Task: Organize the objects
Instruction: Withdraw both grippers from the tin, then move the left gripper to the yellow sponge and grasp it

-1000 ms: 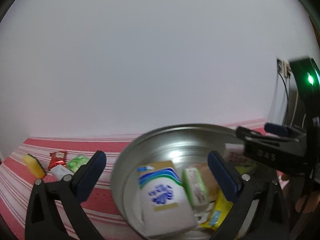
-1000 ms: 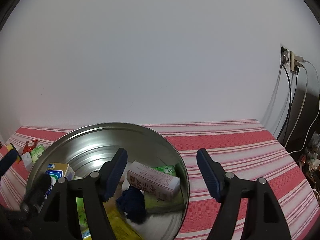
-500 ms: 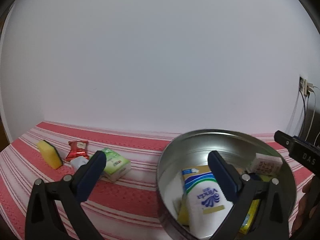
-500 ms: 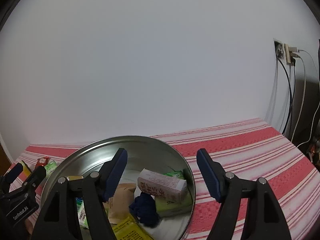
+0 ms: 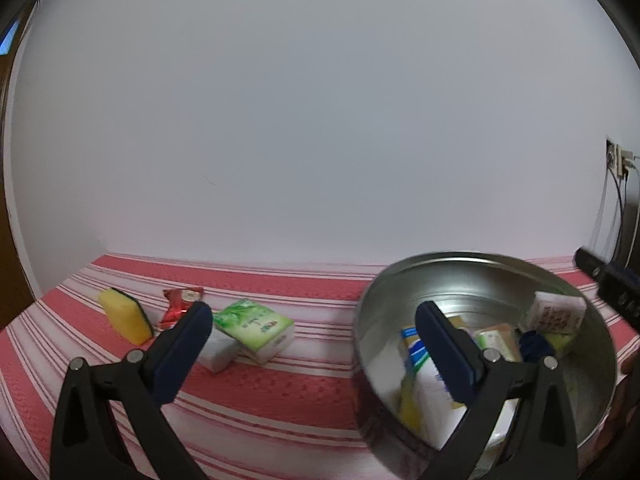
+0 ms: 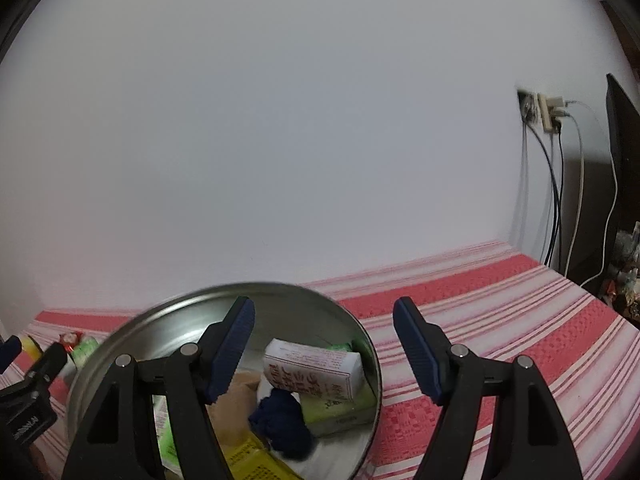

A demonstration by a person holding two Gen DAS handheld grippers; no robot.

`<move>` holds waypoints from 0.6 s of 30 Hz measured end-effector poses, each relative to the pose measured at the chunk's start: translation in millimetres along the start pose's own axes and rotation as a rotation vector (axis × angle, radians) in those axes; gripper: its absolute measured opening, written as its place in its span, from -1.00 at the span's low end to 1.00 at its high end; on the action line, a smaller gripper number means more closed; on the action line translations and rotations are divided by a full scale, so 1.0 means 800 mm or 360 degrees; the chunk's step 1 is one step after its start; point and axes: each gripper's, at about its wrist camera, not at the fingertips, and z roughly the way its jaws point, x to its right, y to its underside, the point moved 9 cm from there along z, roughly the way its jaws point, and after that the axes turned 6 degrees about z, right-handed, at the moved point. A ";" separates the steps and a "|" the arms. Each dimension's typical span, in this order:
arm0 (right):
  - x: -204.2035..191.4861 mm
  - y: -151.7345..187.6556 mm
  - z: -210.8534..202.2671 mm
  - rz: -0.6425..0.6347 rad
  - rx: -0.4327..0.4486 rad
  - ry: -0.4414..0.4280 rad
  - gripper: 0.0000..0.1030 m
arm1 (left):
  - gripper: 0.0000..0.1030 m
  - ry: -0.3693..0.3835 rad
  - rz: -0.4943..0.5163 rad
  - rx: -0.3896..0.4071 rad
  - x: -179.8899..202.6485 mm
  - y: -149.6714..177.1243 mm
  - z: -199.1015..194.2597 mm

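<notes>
The left gripper (image 5: 310, 334) stands with its jaws spread wide and nothing between the pads. Beyond its left jaw, on the red-and-white striped tabletop (image 5: 280, 392), lie the things not yet gathered: a green-and-white rectangular tissue pack (image 5: 256, 328), a small white wrapped packet (image 5: 218, 354) touching it and partly hidden behind that jaw, a red foil snack sachet (image 5: 180, 306) and a yellow sponge with a dark scouring face (image 5: 126, 316). Around and beyond its right jaw sits the round shiny metal basin (image 5: 472, 264).

The right gripper (image 6: 322, 340) is likewise released and empty; its left jaw reaches over the basin and its right jaw hangs over bare cloth. Below and between these jaws, inside the basin, rest a white carton with red printing (image 6: 316, 372), a dark blue crumpled cloth (image 6: 282, 420), a pale green flat box (image 6: 340, 410) and a yellow printed packet (image 6: 256, 462) (other packets sit under these, too blurred to name).

The sorting looks well advanced: most items appear to be in the basin, and four remain outside it, nearest the left gripper.
</notes>
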 end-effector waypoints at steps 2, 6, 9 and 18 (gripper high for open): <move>-0.010 -0.010 -0.019 -0.0052 0.0136 0.0015 0.43 | 0.99 -0.0002 -0.0026 -0.0005 -0.008 0.001 0.000; -0.030 -0.017 -0.050 -0.0168 0.0323 0.0063 0.43 | 0.99 0.0010 -0.0090 -0.0060 -0.024 0.006 0.006; -0.044 -0.014 -0.066 -0.0147 0.0354 0.0008 0.43 | 0.99 0.0009 -0.0091 -0.0087 -0.029 0.010 0.012; -0.084 0.006 -0.093 -0.0174 0.0305 -0.0074 0.43 | 0.99 0.0008 -0.0054 -0.0137 -0.050 0.019 0.013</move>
